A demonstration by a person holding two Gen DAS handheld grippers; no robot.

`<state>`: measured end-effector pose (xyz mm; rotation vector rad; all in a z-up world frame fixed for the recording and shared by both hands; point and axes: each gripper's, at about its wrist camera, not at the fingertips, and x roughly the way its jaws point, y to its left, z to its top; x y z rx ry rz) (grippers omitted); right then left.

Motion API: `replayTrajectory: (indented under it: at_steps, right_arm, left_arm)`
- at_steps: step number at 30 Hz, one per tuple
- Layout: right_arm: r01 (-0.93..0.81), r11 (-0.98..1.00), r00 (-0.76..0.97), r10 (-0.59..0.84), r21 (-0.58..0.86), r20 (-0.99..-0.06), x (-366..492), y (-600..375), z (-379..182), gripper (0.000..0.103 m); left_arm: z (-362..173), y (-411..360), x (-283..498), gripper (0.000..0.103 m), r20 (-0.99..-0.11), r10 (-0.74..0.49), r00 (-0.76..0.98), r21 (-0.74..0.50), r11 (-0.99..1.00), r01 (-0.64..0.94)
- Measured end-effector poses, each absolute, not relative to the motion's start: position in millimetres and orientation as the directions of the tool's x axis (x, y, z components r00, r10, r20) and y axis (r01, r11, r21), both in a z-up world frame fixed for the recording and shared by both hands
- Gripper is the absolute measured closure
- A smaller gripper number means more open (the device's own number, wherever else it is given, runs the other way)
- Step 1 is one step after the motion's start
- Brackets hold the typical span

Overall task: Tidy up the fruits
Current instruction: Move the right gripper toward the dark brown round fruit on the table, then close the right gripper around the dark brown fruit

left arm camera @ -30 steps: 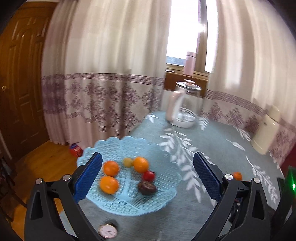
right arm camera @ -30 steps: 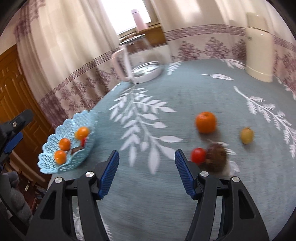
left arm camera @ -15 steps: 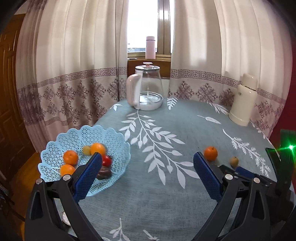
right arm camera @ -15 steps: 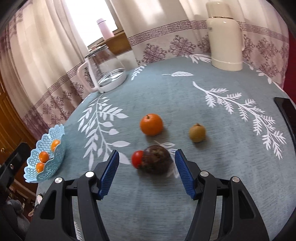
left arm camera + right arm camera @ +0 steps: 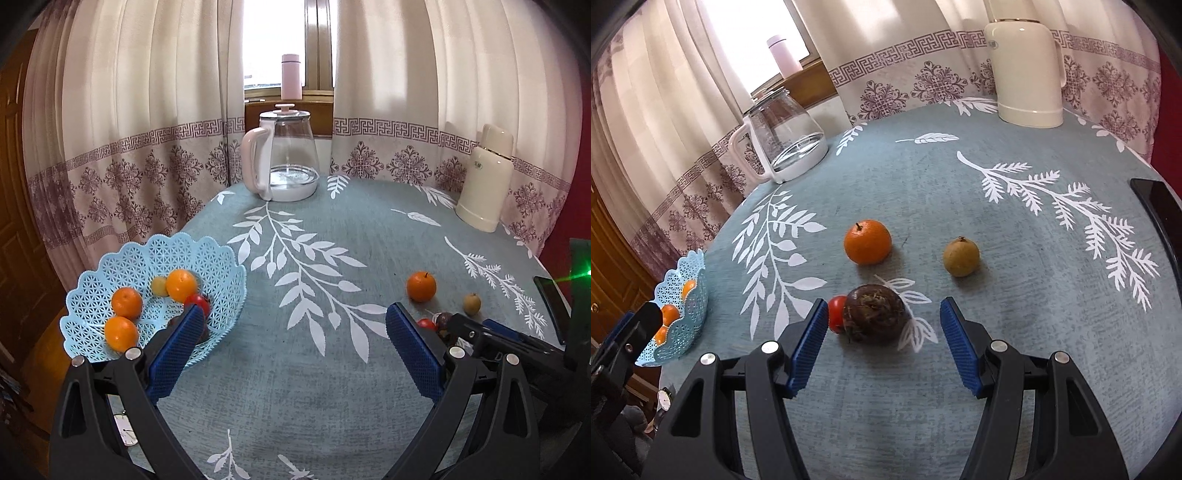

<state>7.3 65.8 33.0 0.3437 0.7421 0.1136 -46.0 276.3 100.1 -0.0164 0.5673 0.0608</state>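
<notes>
A dark brown fruit (image 5: 876, 314) lies on the desk (image 5: 1015, 295), framed between the wide-open fingers of the right gripper (image 5: 882, 347), which grip nothing. A small red tomato (image 5: 836, 314) touches its left side. Beyond it sit an orange (image 5: 867, 242) and, to the right and apart, a small yellow-brown fruit (image 5: 961, 256). At the desk's left edge stands a light blue basket (image 5: 207, 254) holding three oranges (image 5: 126, 303), a small yellowish fruit (image 5: 159, 286), a red tomato (image 5: 198, 301) and a dark fruit mostly hidden behind a finger. The left gripper (image 5: 291, 350) hangs above the desk just right of the basket, fingers wide apart and empty. Farther back stand a glass kettle (image 5: 284, 162) and a cream flask (image 5: 485, 179); a pink bottle (image 5: 291, 77) stands on the windowsill between curtains (image 5: 147, 110).
</notes>
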Motion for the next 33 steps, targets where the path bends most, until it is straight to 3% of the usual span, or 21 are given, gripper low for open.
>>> replayTrajectory:
  at_steps: [20, 33]
  right_arm:
    - [-0.008, 0.939, 0.672, 0.260, 0.345, -0.694, 44, 75, 20, 0.040]
    - [-0.018, 0.963, 0.688, 0.208, 0.270, -0.696, 15, 55, 24, 0.041]
  left_arm:
    - [89, 277, -37, 0.003, -0.563, 0.063, 0.824, 0.009, 0.998, -0.070]
    - [80, 275, -33, 0.003, -0.582, 0.068, 0.811, 0.017, 0.997, -0.071]
